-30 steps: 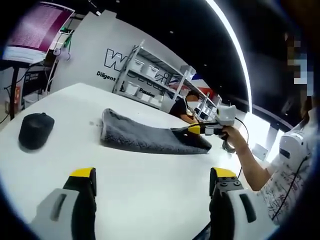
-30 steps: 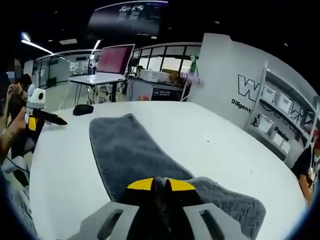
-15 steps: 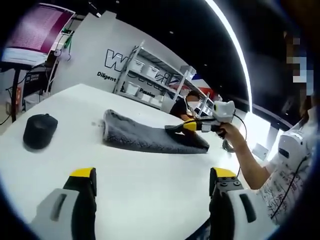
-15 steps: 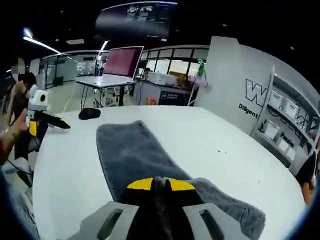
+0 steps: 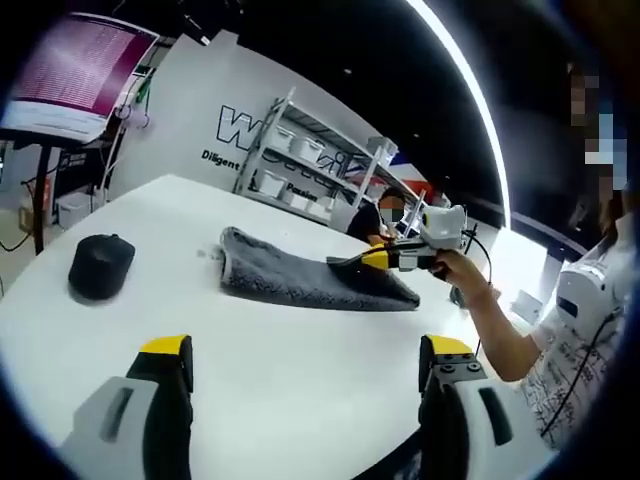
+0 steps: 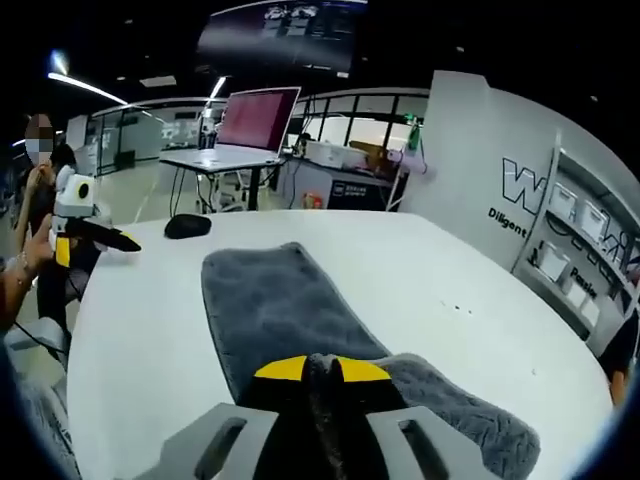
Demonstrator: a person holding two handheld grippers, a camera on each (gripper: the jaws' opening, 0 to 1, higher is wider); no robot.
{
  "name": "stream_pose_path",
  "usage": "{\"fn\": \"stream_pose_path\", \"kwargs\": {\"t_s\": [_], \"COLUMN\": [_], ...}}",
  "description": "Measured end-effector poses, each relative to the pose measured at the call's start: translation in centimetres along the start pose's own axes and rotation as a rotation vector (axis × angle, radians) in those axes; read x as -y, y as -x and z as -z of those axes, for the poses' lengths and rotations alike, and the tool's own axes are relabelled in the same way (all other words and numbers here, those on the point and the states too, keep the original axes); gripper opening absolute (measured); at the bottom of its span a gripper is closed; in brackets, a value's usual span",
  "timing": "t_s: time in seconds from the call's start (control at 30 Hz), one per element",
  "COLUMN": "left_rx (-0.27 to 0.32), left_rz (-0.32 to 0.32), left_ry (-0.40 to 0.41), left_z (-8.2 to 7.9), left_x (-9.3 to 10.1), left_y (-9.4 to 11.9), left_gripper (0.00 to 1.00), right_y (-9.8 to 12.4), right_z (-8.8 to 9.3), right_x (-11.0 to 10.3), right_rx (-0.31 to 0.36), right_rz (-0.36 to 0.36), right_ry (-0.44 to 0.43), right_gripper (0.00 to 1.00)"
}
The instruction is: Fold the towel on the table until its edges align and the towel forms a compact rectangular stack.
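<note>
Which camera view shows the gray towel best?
The right gripper view: the towel runs lengthwise across the white table, so its surface and edges show, with the right gripper shut on its near end. The left gripper view shows it side-on, low and foreshortened.

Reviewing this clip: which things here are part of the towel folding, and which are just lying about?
Part of the job:
- grey towel on the white table
- right gripper, shut on a towel edge
- left gripper, open, off the towel

Lying about:
- black mouse on the table
- laptop on a stand behind
- shelving with bins
</note>
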State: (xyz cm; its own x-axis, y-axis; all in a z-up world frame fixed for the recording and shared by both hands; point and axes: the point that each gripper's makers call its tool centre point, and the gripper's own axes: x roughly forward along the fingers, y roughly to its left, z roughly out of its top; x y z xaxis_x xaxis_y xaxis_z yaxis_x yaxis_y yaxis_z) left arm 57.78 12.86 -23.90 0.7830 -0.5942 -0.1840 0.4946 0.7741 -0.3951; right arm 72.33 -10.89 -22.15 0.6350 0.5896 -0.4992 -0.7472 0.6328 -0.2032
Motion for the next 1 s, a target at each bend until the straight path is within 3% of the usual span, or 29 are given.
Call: {"fn": "stream_pose_path", "kwargs": {"t_s": [0.57,1.0], "left_rx": [0.039,0.032], "left_rz": [-0.02,-0.033], "left_ry": [0.01,0.007], "left_z": [-0.7,-0.5], "left_x": [-0.5,-0.7], "left_y": [1.6,2.4], "left_gripper": [0.98,0.98], "right_y": [-1.4,-2.7], "right_z": [-1.0,-1.6], "right_x": [-1.1,-2.0], "right_rx": [0.013,0.016], "right_rz": [-0.015,-0.025], "right_ry": [-0.006,-0.009], "right_gripper": [0.1,0.1]}}
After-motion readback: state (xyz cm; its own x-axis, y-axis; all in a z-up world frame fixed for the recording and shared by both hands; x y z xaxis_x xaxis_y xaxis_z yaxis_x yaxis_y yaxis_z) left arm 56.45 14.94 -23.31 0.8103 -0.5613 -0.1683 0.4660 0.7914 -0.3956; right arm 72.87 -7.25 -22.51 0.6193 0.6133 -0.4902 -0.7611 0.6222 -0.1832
